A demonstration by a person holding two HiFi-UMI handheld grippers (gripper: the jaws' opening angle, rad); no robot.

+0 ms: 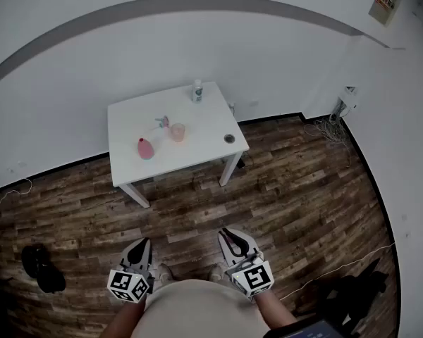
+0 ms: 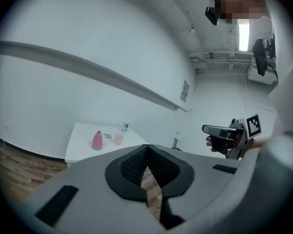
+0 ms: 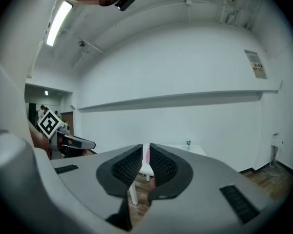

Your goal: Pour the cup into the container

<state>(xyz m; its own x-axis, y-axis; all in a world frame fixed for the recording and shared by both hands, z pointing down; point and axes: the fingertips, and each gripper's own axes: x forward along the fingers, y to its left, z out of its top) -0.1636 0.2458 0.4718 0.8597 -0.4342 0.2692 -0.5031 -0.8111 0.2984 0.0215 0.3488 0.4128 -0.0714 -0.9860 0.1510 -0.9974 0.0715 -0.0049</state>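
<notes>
Step, head view: approach not begun; left gripper (image 1: 142, 245) and right gripper (image 1: 230, 235) are held low at the person's waist, well apart from the white worktop (image 1: 204, 118) across the wooden floor (image 1: 303, 203).
Cup, head view: translucent pink cup (image 1: 178, 132) stands upright mid-worktop, near a pink bottle (image 1: 146, 148); a dark round dish (image 1: 230, 138) by the right edge is perhaps the container.
Next move: likely walk up, open one gripper and take the cup round its wall.
Left gripper view: fingers closed with nothing between them; cup (image 2: 118, 139) far ahead.
Right gripper view: fingers closed, empty.
Writing: wall notice (image 1: 386, 0) and the green label on the white bottle (image 1: 197, 90) are too small to read.
</notes>
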